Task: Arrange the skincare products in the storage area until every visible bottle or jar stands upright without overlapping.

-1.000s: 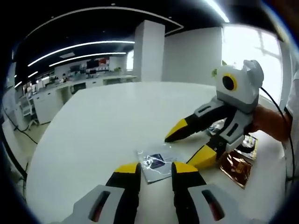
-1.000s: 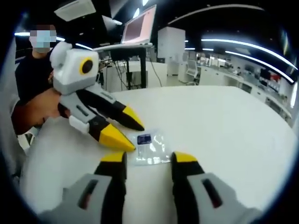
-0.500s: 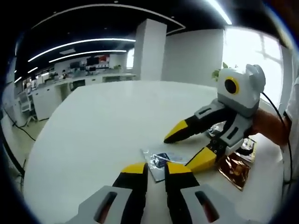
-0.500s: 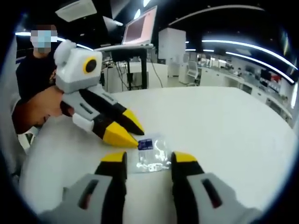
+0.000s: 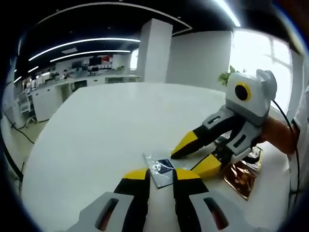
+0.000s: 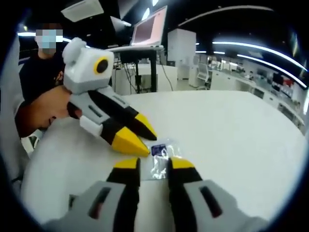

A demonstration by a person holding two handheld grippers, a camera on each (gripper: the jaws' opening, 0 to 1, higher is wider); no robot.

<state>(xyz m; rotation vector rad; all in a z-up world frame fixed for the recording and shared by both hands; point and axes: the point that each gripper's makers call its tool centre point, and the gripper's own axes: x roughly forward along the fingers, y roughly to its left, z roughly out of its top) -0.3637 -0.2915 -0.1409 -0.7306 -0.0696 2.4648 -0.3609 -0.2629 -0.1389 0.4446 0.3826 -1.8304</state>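
A clear plastic sachet with a dark blue label lay flat on the white surface, and it was being worked from two sides. In the left gripper view the left claw had its jaws drawn close together around the sachet's near edge; whether the film was actually pinched could not be told. In the right gripper view the right claw was likewise nearly closed over the opposite edge of the same sachet, grip equally uncertain. Beside it lay a glossy copper-brown foil packet, untouched. No bottle or jar was seen. The step in hand was judged to be the picking up of the sachet; a firm pinch and a level lift would be called for next.
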